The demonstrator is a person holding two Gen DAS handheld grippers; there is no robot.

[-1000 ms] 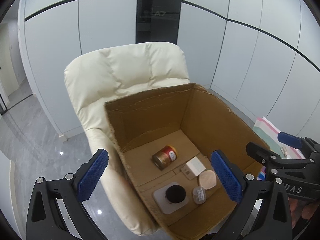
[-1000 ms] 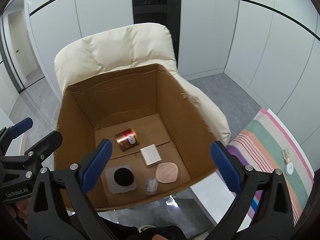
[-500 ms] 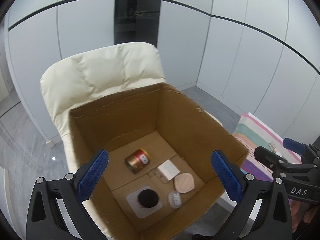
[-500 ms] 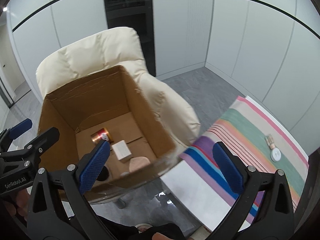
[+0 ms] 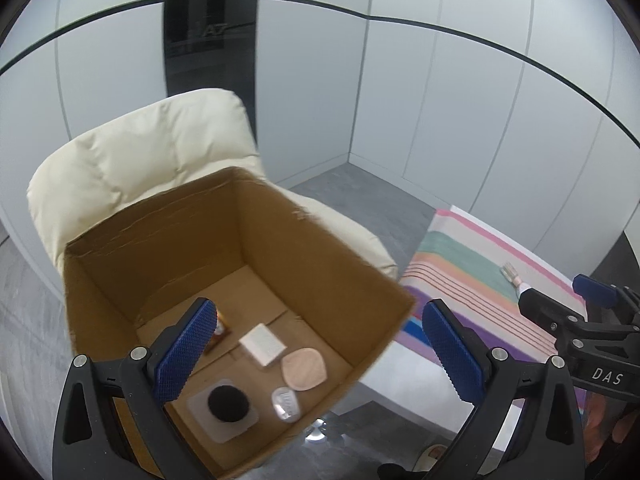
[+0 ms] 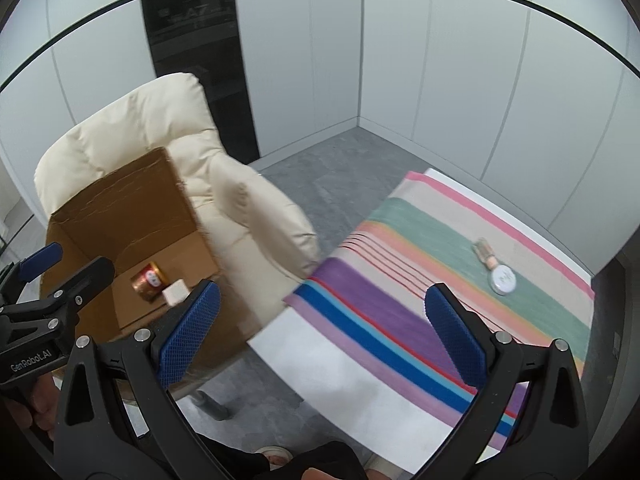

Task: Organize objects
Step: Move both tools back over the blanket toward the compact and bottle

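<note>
An open cardboard box (image 5: 328,256) rests on a cream armchair (image 5: 132,160). Inside lie a white box (image 5: 262,345), a tan pad (image 5: 304,370), a small clear case (image 5: 285,403), a black disc on a clear tray (image 5: 228,403) and a red-gold can (image 6: 149,280). My left gripper (image 5: 320,354) hovers open over the box, empty. My right gripper (image 6: 318,334) is open and empty above the striped cloth (image 6: 420,264). On that cloth lie a white round tin (image 6: 503,280) and a small brush (image 6: 485,254).
The striped cloth covers a white table (image 6: 340,364) to the right of the armchair. Grey floor (image 6: 340,160) lies beyond, bounded by white wall panels. A person's foot (image 6: 276,454) shows at the bottom edge.
Both grippers have swung to the right, away from the box. The striped table has come into the right wrist view and the box has slid left. Both jaws stay open.
</note>
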